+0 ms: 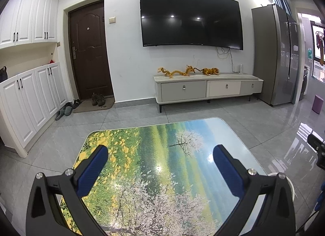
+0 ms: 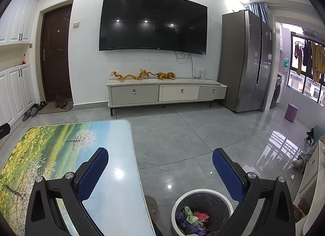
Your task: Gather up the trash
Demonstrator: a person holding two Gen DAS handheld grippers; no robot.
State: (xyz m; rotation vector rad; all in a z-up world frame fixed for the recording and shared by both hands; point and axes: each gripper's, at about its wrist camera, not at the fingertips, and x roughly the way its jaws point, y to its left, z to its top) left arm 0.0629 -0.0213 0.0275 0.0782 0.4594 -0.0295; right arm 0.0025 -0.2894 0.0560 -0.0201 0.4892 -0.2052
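Note:
My left gripper [image 1: 160, 152] hangs open above the low table [image 1: 154, 154] with the landscape print, nothing between its blue pads. In the right wrist view my right gripper [image 2: 160, 154] is open too, held over the table's right edge [image 2: 121, 175] and the floor. Below it stands a round white-rimmed bin [image 2: 202, 211] with a dark liner, holding crumpled purple, green and red paper scraps [image 2: 192, 216]. A sliver of the bin's rim [image 1: 290, 183] shows at the right of the left wrist view. No loose trash shows on the tabletop.
A TV stand [image 2: 166, 92] with gold ornaments sits under a wall TV [image 2: 152, 21]. A fridge [image 2: 243, 61] stands right, a purple stool [image 2: 290, 112] near the window. White cabinets [image 1: 30, 102], a door and shoes [image 1: 97, 99] are left. A woven mat [image 2: 152, 205] lies by the table.

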